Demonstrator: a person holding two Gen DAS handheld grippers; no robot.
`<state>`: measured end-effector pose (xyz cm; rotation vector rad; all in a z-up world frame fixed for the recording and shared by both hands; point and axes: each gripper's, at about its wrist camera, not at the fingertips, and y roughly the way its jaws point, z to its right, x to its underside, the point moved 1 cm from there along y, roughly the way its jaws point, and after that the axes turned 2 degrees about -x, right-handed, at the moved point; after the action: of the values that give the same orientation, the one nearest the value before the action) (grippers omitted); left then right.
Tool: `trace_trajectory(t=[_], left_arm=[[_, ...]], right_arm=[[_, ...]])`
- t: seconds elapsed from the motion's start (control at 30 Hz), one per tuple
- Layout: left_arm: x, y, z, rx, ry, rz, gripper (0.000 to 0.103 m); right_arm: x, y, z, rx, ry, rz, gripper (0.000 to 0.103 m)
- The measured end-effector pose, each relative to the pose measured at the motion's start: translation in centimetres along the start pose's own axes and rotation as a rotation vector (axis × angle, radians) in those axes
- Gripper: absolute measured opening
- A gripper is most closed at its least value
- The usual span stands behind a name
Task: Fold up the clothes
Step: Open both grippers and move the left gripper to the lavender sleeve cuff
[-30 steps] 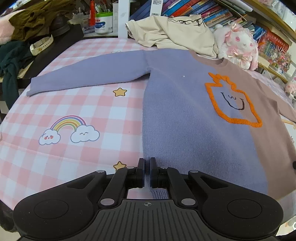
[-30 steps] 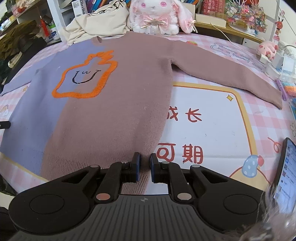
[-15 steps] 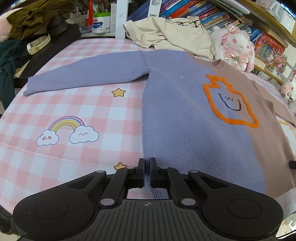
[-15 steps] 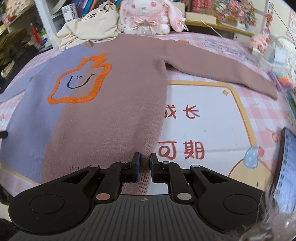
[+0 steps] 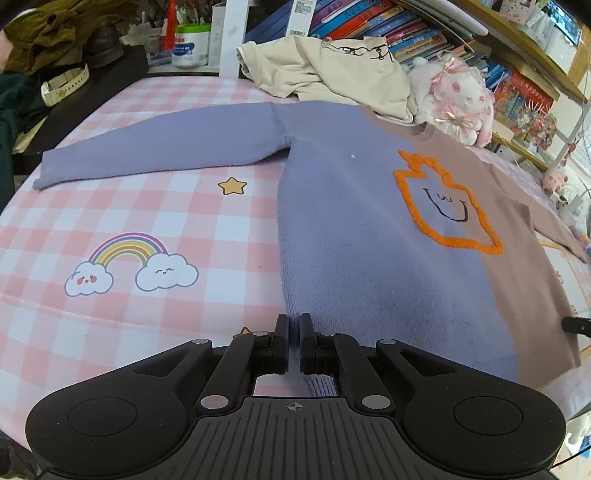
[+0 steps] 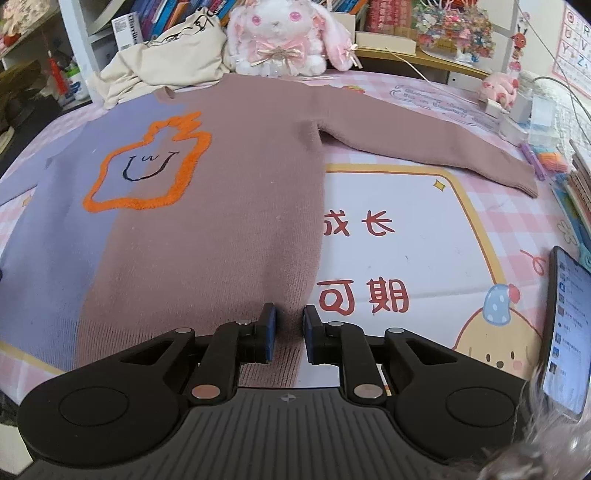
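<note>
A knit sweater (image 5: 351,240), purple on one half and brown on the other with an orange outlined face, lies flat and face up on the pink checked cloth (image 5: 147,206), both sleeves spread out. My left gripper (image 5: 294,339) is shut on the purple bottom corner of the hem. In the right wrist view the sweater (image 6: 221,221) shows its brown half, and my right gripper (image 6: 289,334) sits at the brown bottom corner. Its jaws are opening, with the hem lying in the gap and the pads off the fabric.
A cream garment (image 5: 332,74) is heaped behind the collar beside a pink-and-white plush rabbit (image 6: 280,33). A lit phone (image 6: 569,332) stands at the near right. Boxes, pens and cables (image 6: 532,110) crowd the far right edge, and dark clothes (image 5: 22,92) lie at the far left.
My right gripper's jaws have parted from nearly shut to a clear gap over the brown hem. My left gripper stays shut in the same spot.
</note>
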<state>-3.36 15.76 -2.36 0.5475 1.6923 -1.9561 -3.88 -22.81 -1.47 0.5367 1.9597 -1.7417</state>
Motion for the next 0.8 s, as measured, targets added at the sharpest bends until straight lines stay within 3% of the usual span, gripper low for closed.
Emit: trace_trajectory(t=[0.37,0.43,0.5,0.6,0.7,0.77,0.8], left_arm=[[0.3,-0.1,1.0,-0.062,-0.010,0.022,0.007],[0.3,-0.3,0.8,-0.064,-0.031,0.020,0.008],[0.4,-0.4,0.7,-0.072,-0.059,0.020,0.010],[0.6,-1.0,1.2,-0.110,-0.101,0.039,0.019],[0.7,-2.2,2.1,-0.119,-0.108,0.081,0.041],[0.8,-3.1,2.9,-0.132,-0.103,0.120,0.062],[0.8,-3.5,3.2,-0.142,-0.105,0.135,0.066]], right_arm=[[0.2,-0.1,0.9,-0.037,0.024,0.017,0.019],[0.2,0.0,1.0,-0.041,0.011,0.019,0.028],[0.0,0.1,1.1,-0.059,0.013,0.015,0.045],[-0.1,0.2,1.1,-0.070,0.025,0.016,0.049],[-0.1,-0.1,1.2,-0.065,0.052,0.033,0.057],[0.0,-0.7,1.2,-0.048,0.059,0.058,0.064],[0.0,-1.0,1.1,-0.037,0.058,0.072,0.070]])
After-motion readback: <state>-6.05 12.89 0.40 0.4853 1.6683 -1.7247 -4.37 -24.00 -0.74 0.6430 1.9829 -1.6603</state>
